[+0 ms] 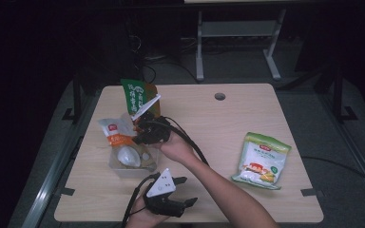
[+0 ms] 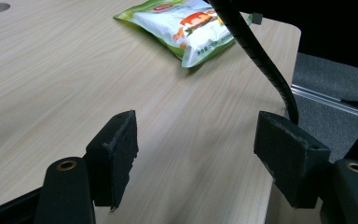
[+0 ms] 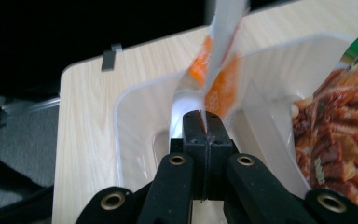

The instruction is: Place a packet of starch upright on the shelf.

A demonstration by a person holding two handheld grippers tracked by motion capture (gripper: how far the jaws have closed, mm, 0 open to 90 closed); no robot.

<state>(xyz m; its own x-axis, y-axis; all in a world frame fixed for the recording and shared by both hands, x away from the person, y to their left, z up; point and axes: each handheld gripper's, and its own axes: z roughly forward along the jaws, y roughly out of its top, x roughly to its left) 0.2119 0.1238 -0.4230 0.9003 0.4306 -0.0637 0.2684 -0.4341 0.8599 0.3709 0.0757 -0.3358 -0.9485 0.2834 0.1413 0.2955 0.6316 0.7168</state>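
At the left of the table (image 1: 228, 118) a clear plastic bin (image 1: 119, 168) holds snack packets: an orange-and-white packet (image 1: 115, 134) leans at its left side, and a green packet (image 1: 135, 92) (printed with reddish food) stands at its far right corner. The right gripper (image 3: 204, 125) reaches over the bin, jaws pressed together on the edge of the orange-and-white packet (image 3: 219, 79). Near the front edge, the left gripper (image 1: 183, 190) rests low with its jaws wide apart, nothing between them. Far to the right, well apart, a green-and-white bag (image 1: 261, 161) lies flat on the wood
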